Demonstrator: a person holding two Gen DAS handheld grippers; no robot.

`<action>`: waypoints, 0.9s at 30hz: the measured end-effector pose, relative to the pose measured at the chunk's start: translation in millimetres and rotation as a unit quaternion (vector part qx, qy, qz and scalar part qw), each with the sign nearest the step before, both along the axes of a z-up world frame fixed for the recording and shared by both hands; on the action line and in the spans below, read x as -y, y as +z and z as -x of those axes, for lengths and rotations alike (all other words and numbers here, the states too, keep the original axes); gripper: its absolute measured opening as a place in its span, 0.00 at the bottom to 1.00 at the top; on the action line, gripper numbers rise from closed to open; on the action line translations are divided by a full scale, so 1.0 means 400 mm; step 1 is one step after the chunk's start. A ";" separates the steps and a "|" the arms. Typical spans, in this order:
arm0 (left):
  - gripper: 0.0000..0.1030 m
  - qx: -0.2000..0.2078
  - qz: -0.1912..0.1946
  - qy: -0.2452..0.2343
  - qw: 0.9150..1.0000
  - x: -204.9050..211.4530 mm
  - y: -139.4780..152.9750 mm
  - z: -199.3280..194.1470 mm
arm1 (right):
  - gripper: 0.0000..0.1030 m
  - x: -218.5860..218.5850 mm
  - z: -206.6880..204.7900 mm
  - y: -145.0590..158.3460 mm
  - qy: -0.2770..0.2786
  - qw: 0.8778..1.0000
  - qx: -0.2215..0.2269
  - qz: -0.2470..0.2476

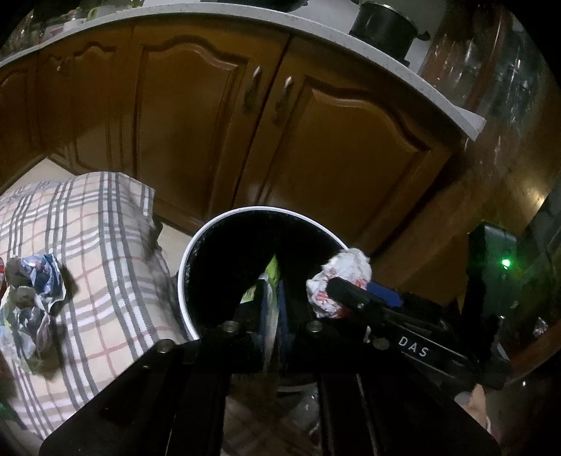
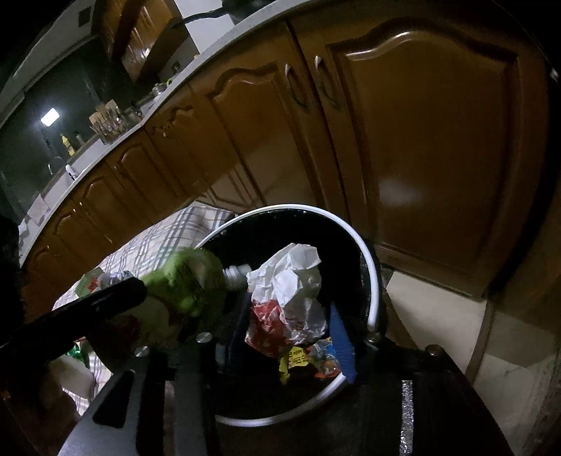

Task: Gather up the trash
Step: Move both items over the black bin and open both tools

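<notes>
The left hand-held gripper point(image 1: 273, 298) points over the mouth of a round bin point(image 1: 224, 221) with a white rim and a black inside. Its fingers are clamped on a green-labelled plastic bottle point(image 2: 186, 284), which shows best in the right wrist view: the bottle sits at about 9 o'clock of the bin's opening, its grey neck pointing toward the middle of the bin.

The right hand-held gripper point(image 2: 287, 315) also hangs over the bin. Its blue-padded fingers point(image 2: 340, 336) are closed on a crumpled white paper wad with red print point(image 2: 291, 298), held just above the opening. In the left wrist view the same wad point(image 1: 340, 280) appears at about 3 o'clock of the rim, pinched in the right tool's black finger.

Inside the bin, below the wad, lie colourful wrappers point(image 2: 308, 357), yellow and orange among them.

At 9 o'clock of the bin a checked cloth point(image 1: 98, 252) covers a low surface, touching or just beside the bin's wall. More crumpled trash point(image 1: 35, 287) lies on it, well apart from the bin, toward the left edge of the left wrist view.

Behind the bin, at 12 o'clock, stand brown cabinet doors point(image 1: 196, 115) under a pale countertop point(image 1: 245, 17); a dark pot point(image 1: 382, 28) rests on that top.
</notes>
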State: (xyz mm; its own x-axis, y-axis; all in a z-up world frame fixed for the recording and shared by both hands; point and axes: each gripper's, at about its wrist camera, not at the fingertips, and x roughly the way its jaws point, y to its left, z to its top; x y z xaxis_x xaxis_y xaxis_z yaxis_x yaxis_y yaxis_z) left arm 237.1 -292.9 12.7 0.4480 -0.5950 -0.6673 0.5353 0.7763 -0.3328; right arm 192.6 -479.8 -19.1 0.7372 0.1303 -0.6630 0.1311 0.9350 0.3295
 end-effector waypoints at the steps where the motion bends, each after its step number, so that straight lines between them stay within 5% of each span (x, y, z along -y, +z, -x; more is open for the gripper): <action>1: 0.23 0.001 0.001 0.001 1.000 -0.003 0.002 0.003 | 0.61 0.003 -0.002 -0.002 -0.001 1.000 -0.002 -0.001; 2: 0.32 0.003 0.001 0.005 1.000 -0.010 0.006 0.009 | 0.63 0.006 -0.003 -0.004 -0.002 1.000 -0.002 -0.003; 11: 0.45 0.005 0.023 0.038 0.999 -0.135 0.016 0.081 | 0.66 -0.012 0.048 0.010 -0.008 1.000 0.014 -0.018; 16: 0.47 0.006 0.030 0.056 0.998 -0.231 0.003 0.152 | 0.76 -0.064 0.103 0.019 0.002 0.999 0.034 -0.035; 27: 0.47 0.002 0.030 0.119 0.993 -0.487 -0.028 0.271 | 0.77 -0.235 0.190 0.002 0.061 0.995 0.039 -0.069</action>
